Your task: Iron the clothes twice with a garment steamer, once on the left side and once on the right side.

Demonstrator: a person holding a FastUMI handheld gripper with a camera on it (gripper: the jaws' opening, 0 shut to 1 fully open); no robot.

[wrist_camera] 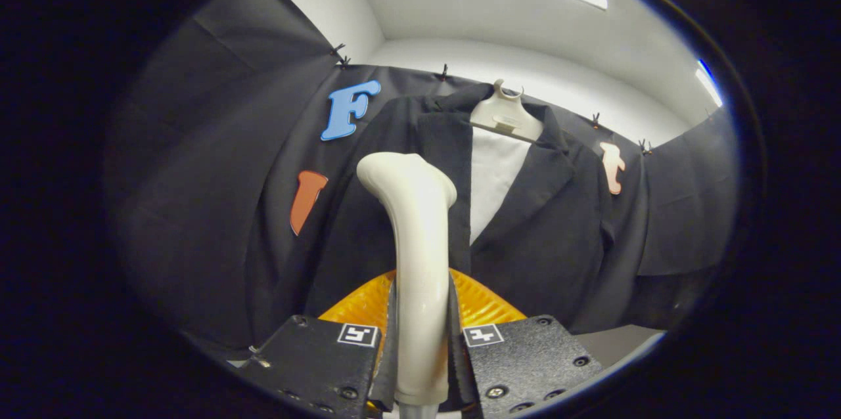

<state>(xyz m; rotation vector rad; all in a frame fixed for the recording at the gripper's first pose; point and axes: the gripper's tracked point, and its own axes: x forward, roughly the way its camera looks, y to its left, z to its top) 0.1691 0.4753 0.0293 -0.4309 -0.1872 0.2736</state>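
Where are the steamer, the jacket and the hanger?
Steamer (417,255): gripper view, handle shaft, clamped between the gripper (420,347) fingers.
Jacket (552,235): gripper view, front panel beyond the steamer.
Hanger (504,118): gripper view, its body under the hook.

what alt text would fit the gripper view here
The gripper is shut on a cream garment steamer handle, held up before a dark jacket hanging on a pale hanger over a white shirt.

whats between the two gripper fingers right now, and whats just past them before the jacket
In the gripper view, the steamer's handle is clamped between the gripper fingers. Beyond them its orange base sits before the black jacket.
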